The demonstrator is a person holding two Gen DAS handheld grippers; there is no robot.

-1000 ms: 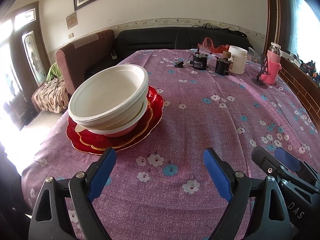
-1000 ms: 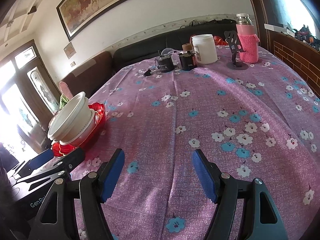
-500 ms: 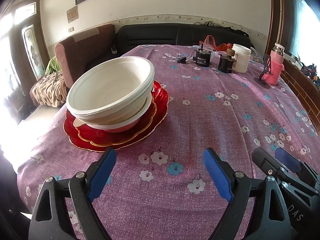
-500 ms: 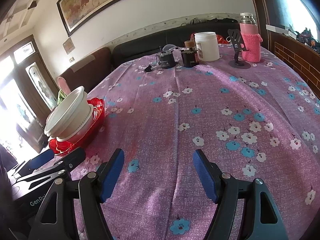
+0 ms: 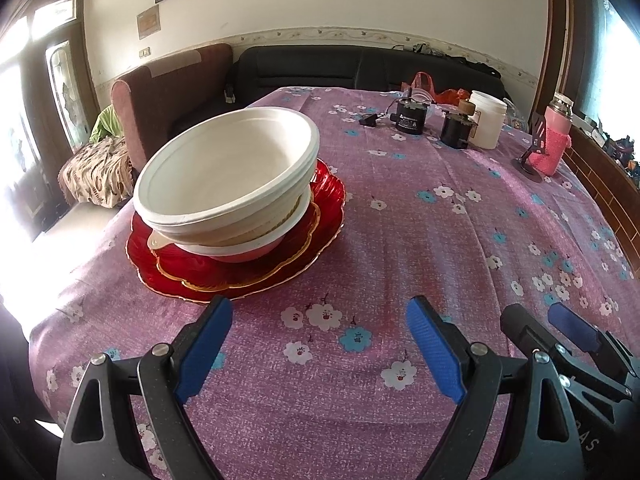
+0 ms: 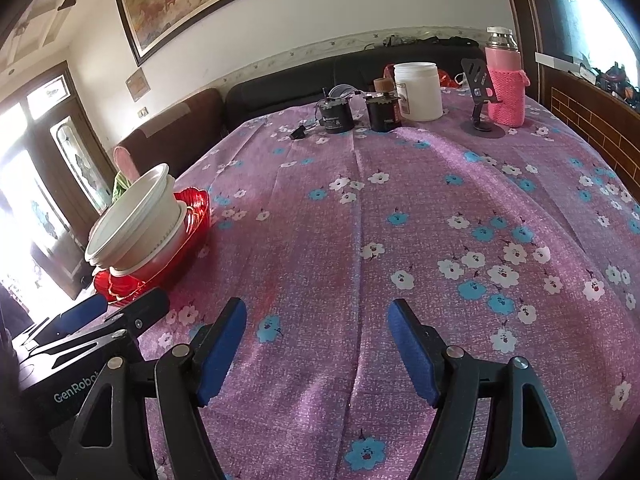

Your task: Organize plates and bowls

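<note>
Nested white bowls (image 5: 228, 176) sit tilted on stacked red plates (image 5: 320, 236) with gold rims, at the table's left side. The stack also shows in the right wrist view (image 6: 136, 224), with the red plates (image 6: 196, 212) under it. My left gripper (image 5: 320, 348) is open and empty, just in front of the plates' near rim. My right gripper (image 6: 316, 344) is open and empty over bare cloth, to the right of the stack. The left gripper's body (image 6: 100, 328) shows at the right wrist view's lower left.
The table has a purple flowered cloth (image 6: 400, 208). At its far end stand a white jar (image 6: 418, 92), two black canisters (image 6: 336, 116), a phone stand (image 6: 480, 108) and a pink-sleeved flask (image 6: 506, 88). A brown armchair (image 5: 168, 100) stands behind the stack; the table edge is near left.
Both views have drawn back and up slightly from the stack. The bowls and plates have not moved. Both grippers stay open.
</note>
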